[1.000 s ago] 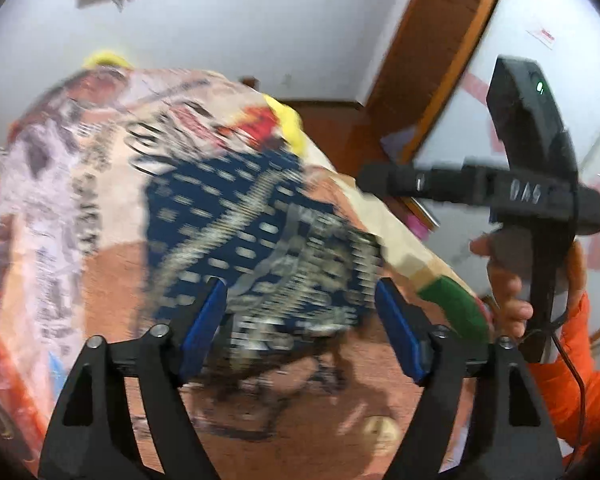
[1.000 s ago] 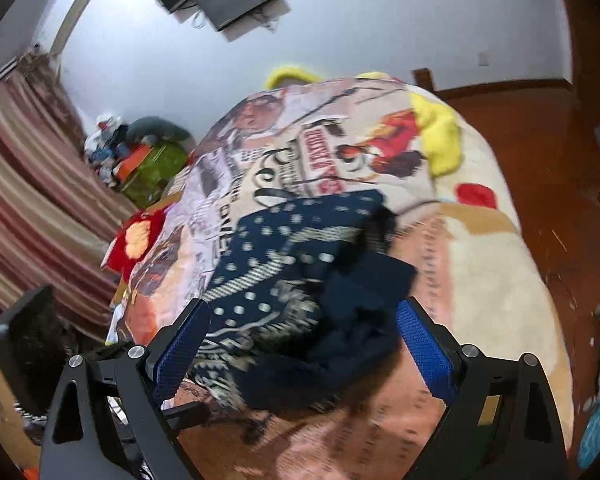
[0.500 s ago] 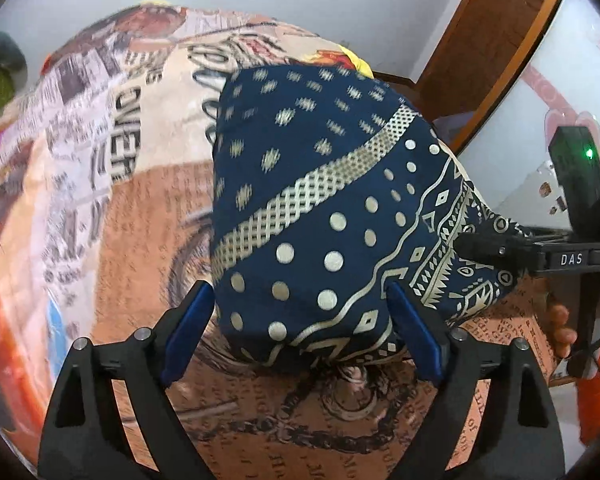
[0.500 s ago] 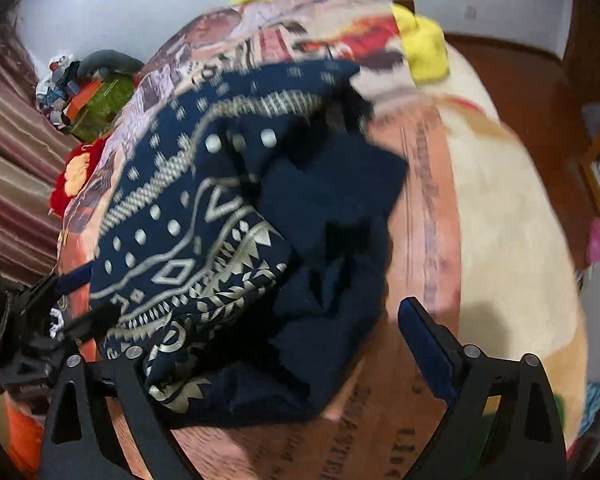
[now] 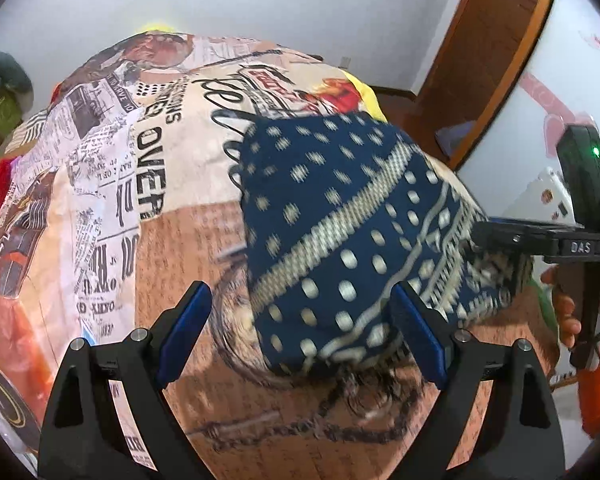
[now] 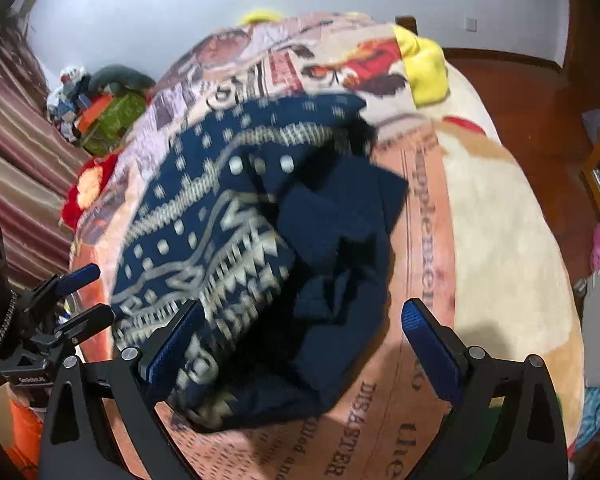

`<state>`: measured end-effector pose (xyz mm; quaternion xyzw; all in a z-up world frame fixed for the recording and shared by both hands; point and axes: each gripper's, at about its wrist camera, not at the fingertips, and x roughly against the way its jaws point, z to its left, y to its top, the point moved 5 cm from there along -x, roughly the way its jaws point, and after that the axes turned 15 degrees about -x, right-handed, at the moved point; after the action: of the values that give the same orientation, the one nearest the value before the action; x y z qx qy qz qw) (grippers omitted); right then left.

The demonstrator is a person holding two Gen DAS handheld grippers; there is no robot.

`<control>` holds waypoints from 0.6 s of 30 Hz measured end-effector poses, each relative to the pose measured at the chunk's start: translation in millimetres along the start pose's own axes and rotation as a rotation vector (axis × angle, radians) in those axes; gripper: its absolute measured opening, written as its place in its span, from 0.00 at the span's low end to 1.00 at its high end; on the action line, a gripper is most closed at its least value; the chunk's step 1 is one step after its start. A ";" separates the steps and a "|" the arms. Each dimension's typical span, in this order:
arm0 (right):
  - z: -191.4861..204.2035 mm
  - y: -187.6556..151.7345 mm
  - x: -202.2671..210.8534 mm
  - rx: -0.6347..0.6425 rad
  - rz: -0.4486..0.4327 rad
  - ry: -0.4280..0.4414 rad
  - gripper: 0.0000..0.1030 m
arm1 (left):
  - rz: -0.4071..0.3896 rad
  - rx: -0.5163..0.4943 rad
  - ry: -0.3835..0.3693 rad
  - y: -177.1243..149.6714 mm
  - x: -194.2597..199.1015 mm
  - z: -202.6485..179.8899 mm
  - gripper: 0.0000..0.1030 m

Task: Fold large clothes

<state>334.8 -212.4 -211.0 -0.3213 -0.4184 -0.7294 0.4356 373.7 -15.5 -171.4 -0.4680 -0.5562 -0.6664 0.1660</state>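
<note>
The navy garment with cream dots and zigzag bands [image 5: 340, 240] lies bunched on the bed, its plain dark side [image 6: 340, 272] turned up toward my right. My left gripper [image 5: 300, 336] hangs over its near edge, fingers spread wide and holding nothing. My right gripper [image 6: 300, 340] is equally wide apart (also empty). Underneath spreads the newspaper-print blanket [image 5: 148, 184].

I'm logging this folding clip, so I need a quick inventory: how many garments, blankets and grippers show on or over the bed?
Navy patterned garment: 1
Printed newspaper-style blanket: 1
Grippers, both open: 2 (left gripper, right gripper)
Total: 4
</note>
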 end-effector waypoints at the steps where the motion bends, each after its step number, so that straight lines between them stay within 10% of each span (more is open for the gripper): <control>1: 0.9 4.5 1.7 -0.013 -0.007 0.016 0.96 | 0.002 0.013 -0.003 2.6 -2.1 4.0 0.88; 18: -22.6 35.2 -66.6 -0.155 0.205 0.123 0.97 | 0.111 0.252 -0.346 11.5 -87.2 40.3 0.99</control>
<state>391.9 -217.6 -264.9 -0.3498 -0.2982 -0.7294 0.5066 444.1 -9.2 -237.5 -0.5808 -0.6287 -0.4911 0.1618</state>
